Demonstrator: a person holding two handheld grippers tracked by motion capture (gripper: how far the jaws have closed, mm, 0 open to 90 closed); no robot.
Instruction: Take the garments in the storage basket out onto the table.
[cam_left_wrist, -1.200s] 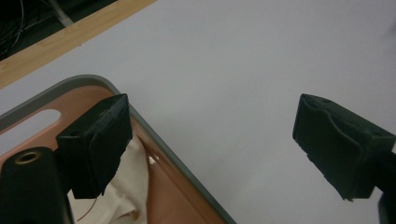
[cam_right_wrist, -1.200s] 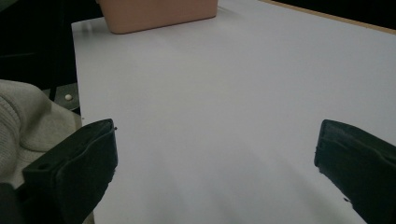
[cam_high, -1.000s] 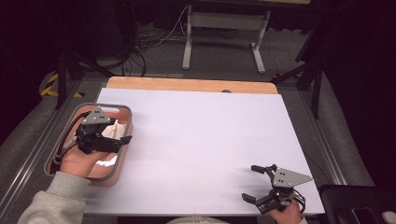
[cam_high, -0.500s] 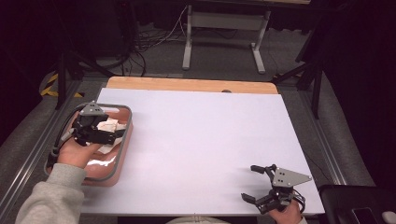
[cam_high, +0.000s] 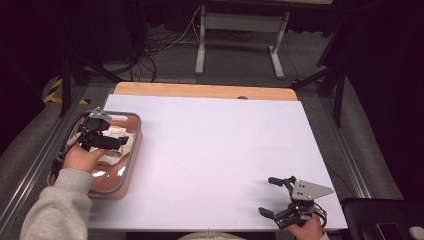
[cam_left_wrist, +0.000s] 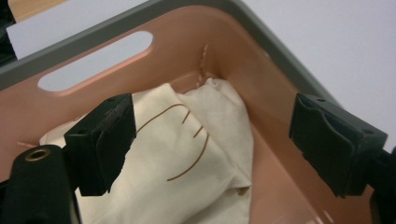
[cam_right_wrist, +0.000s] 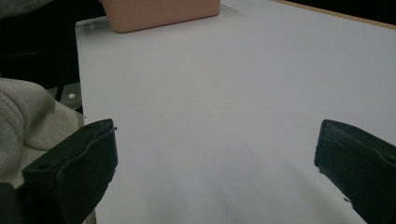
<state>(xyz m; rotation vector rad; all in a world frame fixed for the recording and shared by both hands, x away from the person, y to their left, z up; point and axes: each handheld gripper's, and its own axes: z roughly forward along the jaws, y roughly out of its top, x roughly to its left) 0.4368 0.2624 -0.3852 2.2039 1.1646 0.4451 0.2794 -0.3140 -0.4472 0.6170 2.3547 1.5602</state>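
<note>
A pink bin with a grey rim (cam_high: 131, 165) sits at the table's left edge, and a crumpled cream cloth (cam_high: 119, 134) with thin brown lines lies inside it. My left gripper (cam_high: 113, 136) hangs inside the bin just above the cloth, jaws wide apart. In the left gripper view the cloth (cam_left_wrist: 191, 158) lies below and between the two black pads (cam_left_wrist: 100, 144), which do not press on it; the bin wall (cam_left_wrist: 187, 42) with its handle slot rises behind. My right gripper (cam_high: 266, 196) rests open near the table's front right corner, nothing between its jaws.
The white tabletop (cam_high: 220, 150) stretches between the two hands, with a wooden strip (cam_high: 200, 91) along its far edge. The right gripper view looks across the table (cam_right_wrist: 224, 93) toward the pink bin (cam_right_wrist: 159, 11), with a grey sleeve (cam_right_wrist: 28, 121) at its left.
My left gripper has moved left and slightly down, deeper into the bin over the cloth. The right gripper has stayed put.
</note>
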